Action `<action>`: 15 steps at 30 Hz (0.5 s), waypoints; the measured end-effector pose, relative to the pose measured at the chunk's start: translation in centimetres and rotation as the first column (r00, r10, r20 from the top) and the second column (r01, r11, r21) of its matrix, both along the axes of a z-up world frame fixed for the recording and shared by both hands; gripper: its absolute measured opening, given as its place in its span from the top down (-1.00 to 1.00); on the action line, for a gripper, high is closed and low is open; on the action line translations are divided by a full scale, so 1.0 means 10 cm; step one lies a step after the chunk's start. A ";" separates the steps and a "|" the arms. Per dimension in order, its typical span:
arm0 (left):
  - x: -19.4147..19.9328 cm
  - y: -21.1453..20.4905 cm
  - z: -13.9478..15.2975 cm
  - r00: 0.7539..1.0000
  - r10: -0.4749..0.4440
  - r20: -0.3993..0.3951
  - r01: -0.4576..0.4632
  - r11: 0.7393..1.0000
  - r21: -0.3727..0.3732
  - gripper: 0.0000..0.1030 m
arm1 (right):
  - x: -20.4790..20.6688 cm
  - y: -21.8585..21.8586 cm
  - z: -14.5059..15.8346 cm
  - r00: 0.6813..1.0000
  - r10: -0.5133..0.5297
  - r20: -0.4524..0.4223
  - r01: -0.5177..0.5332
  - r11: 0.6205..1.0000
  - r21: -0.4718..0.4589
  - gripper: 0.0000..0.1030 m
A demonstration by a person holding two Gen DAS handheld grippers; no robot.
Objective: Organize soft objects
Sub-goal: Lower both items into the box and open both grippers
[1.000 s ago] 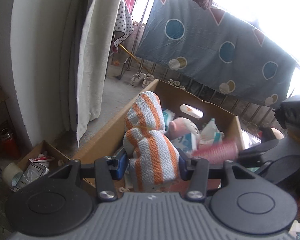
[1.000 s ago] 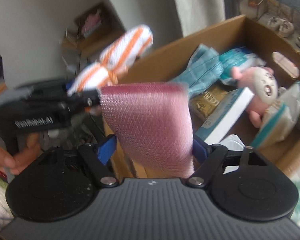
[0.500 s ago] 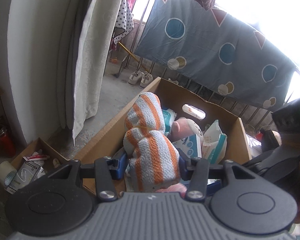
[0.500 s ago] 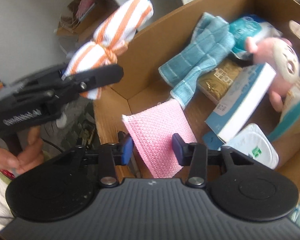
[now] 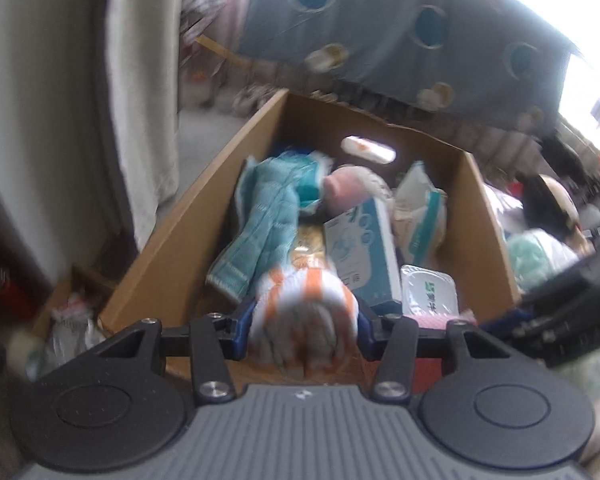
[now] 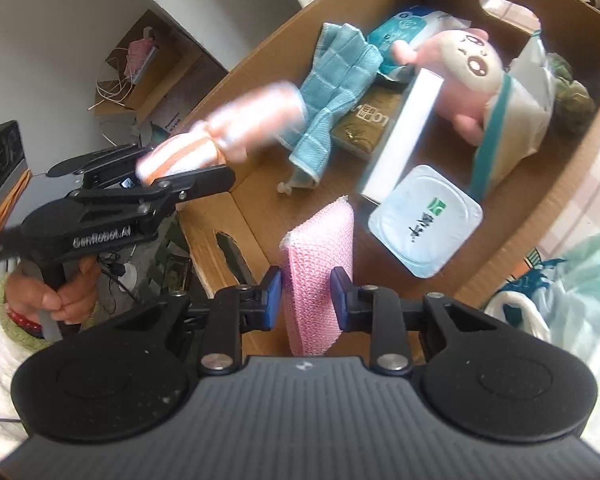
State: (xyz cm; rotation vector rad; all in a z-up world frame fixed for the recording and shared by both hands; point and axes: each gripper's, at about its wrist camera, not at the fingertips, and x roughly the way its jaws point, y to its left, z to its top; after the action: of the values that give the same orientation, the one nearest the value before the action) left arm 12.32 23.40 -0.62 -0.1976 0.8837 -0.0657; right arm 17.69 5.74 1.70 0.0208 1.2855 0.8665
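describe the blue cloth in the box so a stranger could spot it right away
Find the big open cardboard box. Along its left wall lies a teal-blue checked cloth, crumpled lengthwise beside a pink plush toy. It is the only blue woven fabric there; its neighbours are packets and a book.

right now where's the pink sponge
In the right wrist view the pink sponge stands on edge, clamped in the right claw over the near end of the box, just left of the white tub.
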 end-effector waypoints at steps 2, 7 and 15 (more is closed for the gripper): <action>0.03 0.00 -0.06 1.000 -0.010 -0.027 0.010 1.000 -0.029 0.05 | 0.00 -0.03 -0.02 1.000 -0.003 -0.001 0.003 1.000 0.013 0.51; 0.04 -0.07 -0.11 1.000 -0.009 -0.028 0.009 1.000 -0.001 0.09 | -0.01 -0.06 -0.04 1.000 -0.009 -0.006 0.009 1.000 0.020 0.51; 0.16 0.12 -0.08 0.996 0.072 -0.054 -0.071 0.997 0.023 -0.14 | -0.01 -0.02 -0.04 1.000 -0.008 0.007 0.008 1.000 0.016 0.51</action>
State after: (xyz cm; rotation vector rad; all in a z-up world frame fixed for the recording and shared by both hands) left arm 13.90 24.60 -1.44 -0.2115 0.9311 0.0157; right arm 17.60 5.50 1.35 0.0361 1.2713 0.8693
